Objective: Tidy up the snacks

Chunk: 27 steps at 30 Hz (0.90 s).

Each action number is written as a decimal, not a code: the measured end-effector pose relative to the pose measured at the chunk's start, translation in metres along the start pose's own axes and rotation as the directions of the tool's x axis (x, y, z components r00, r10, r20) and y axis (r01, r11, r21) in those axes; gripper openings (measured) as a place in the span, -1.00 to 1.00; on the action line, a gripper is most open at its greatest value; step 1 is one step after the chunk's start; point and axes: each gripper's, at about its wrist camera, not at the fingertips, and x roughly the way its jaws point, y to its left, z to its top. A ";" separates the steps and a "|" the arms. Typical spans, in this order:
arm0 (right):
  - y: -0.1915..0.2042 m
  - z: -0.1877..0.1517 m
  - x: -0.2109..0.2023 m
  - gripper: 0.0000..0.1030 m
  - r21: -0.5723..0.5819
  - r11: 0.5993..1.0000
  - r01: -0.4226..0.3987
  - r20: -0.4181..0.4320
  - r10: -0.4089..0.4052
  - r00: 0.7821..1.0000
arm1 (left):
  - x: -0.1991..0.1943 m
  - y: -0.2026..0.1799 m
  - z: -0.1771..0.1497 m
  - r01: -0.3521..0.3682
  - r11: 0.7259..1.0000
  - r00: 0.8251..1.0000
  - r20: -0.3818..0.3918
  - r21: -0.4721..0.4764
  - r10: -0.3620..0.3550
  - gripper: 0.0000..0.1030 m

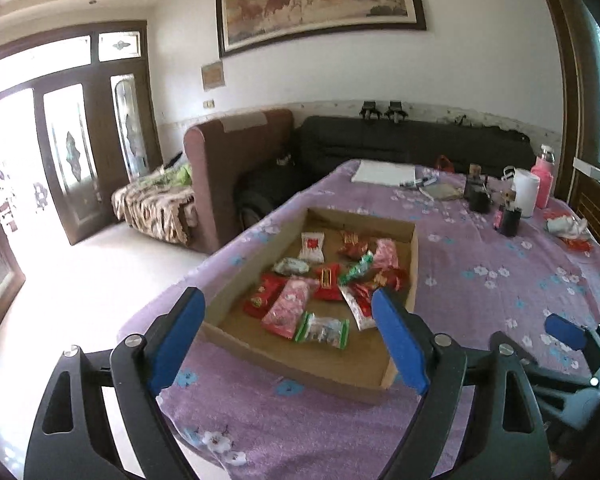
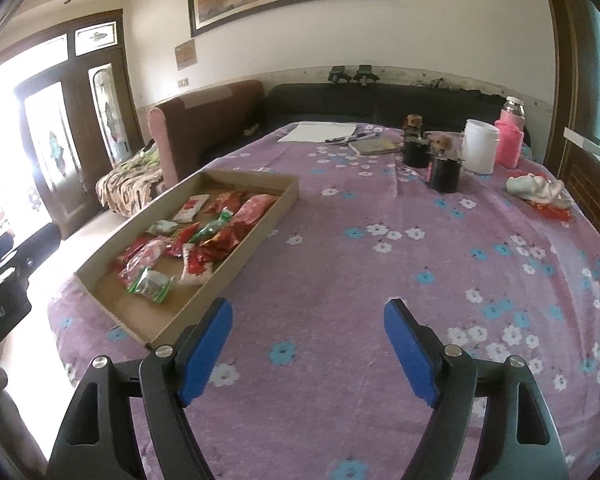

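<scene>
Matt cardboard tray (image 1: 396,376), glossy plastic snack packets (image 1: 288,308)

One shallow cardboard box (image 1: 414,240) on the tabletop (image 2: 380,280), holding roughly a dozen snack packets (image 1: 324,284), overlapped too much for an exact count. Farther back: two black cups (image 2: 444,174), one white container (image 2: 480,146), one pink bottle (image 2: 510,140).

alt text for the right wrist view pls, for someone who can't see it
The right gripper hangs open and empty over a purple flowered tablecloth. To its left sits a shallow cardboard box of loose snack packets. At the far end stand a white tub, a pink flask and two black cups.
</scene>
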 end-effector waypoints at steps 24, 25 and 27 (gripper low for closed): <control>0.051 -0.014 0.015 0.57 -0.127 0.991 0.050 -0.065 -0.058 0.996 | 0.041 0.019 -0.021 0.071 0.995 0.970 -0.228 -0.068 -0.085 0.68; 0.052 -0.014 0.015 0.57 -0.130 0.990 0.050 -0.066 -0.059 0.996 | 0.042 0.020 -0.022 0.072 0.995 0.969 -0.231 -0.069 -0.086 0.68; 0.055 -0.014 0.017 0.57 -0.136 0.989 0.052 -0.068 -0.061 0.996 | 0.043 0.021 -0.023 0.074 0.995 0.967 -0.237 -0.072 -0.089 0.68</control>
